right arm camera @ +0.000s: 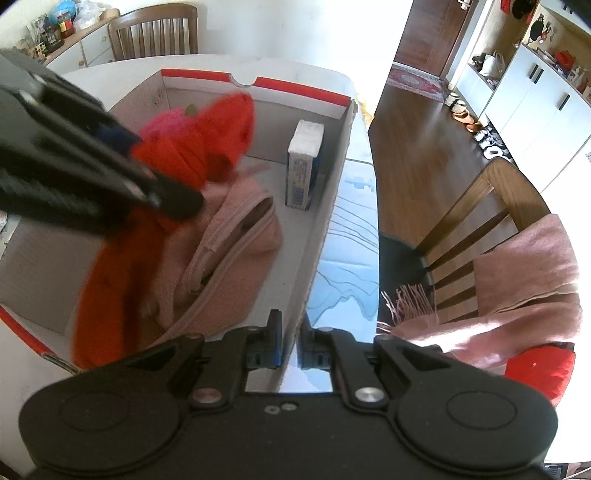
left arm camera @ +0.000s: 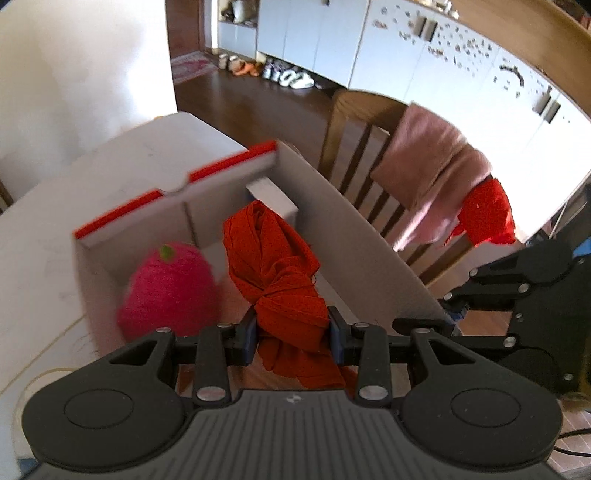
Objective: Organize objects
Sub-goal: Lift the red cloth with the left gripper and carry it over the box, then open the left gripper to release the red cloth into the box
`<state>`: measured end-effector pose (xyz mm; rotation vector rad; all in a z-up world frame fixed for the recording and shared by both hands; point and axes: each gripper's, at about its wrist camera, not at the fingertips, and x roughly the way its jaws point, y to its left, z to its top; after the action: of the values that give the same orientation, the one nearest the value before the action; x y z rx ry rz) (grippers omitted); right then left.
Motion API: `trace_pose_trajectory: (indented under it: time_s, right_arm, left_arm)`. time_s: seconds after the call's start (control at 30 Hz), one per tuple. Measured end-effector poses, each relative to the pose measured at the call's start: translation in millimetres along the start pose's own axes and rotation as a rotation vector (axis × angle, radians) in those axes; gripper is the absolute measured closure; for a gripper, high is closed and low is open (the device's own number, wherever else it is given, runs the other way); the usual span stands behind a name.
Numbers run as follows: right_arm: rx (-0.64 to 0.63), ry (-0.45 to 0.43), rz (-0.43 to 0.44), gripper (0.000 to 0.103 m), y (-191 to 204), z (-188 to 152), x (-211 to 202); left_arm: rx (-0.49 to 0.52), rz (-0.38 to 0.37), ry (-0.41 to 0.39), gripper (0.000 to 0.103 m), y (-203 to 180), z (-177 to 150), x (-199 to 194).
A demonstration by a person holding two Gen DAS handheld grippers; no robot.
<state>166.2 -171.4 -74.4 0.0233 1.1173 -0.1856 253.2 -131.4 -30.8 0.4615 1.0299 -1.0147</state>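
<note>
My left gripper (left arm camera: 291,334) is shut on a twisted red-orange cloth (left arm camera: 280,266) and holds it over the open white cardboard box with red rim (left arm camera: 173,192). A pink knitted strawberry (left arm camera: 170,291) and a small white carton (left arm camera: 273,192) lie in the box. In the right wrist view my right gripper (right arm camera: 291,341) is shut on the box's right wall (right arm camera: 325,221). There the left gripper (right arm camera: 92,177) holds the red cloth (right arm camera: 207,147) above a pink fleece garment (right arm camera: 221,251) in the box; the carton (right arm camera: 304,166) stands by the wall.
The box sits on a white table (left arm camera: 44,229). A wooden chair (left arm camera: 362,147) to the right carries a pink scarf (left arm camera: 432,170) and a red cloth (left arm camera: 487,214). White cabinets (left arm camera: 314,33) and shoes stand across the wooden floor.
</note>
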Motion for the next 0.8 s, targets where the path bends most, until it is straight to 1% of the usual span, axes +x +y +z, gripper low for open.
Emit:
trace_pose_trajectory:
  time_s: [0.07,0.23,0.37,0.57,0.6,0.67,0.7,0.73,0.8]
  right_arm:
    - [0.002,0.0,0.003,0.097,0.0,-0.1,-0.1]
    - [-0.004,0.0,0.003,0.097,1.1,-0.8,-0.4]
    - [-0.007,0.002,0.005,0.096,0.4,-1.1,-0.7]
    - [-0.011,0.004,0.007,0.096,1.2,-0.3,-1.6]
    - [-0.011,0.004,0.007,0.096,1.2,-0.3,-1.6]
    - [-0.013,0.004,0.008,0.096,1.1,-0.3,-1.3]
    - [-0.013,0.004,0.009,0.096,1.0,-0.3,-1.4]
    - [-0.014,0.004,0.009,0.096,0.7,-0.6,-1.1]
    - [-0.014,0.003,0.01,0.096,0.9,-0.8,-1.3]
  left_arm:
    - [0.013,-0.015,0.008,0.067,-5.8,-1.5,8.2]
    - [0.02,-0.011,0.046,0.067,-14.5,-3.4,28.9]
    - [0.001,-0.005,0.075,0.066,-10.8,-6.2,41.8]
    - [-0.012,0.005,0.088,0.064,-6.4,-7.5,54.1]
    - [-0.011,0.007,0.09,0.063,-6.4,-7.7,55.7]
    - [-0.013,0.0,0.091,0.055,-6.8,-8.7,57.8]
    - [-0.016,-0.003,0.09,0.048,-6.8,-9.3,58.1]
    - [-0.017,-0.006,0.087,0.043,-6.8,-10.0,57.6]
    - [-0.014,-0.006,0.078,0.042,-7.5,-11.1,55.1]
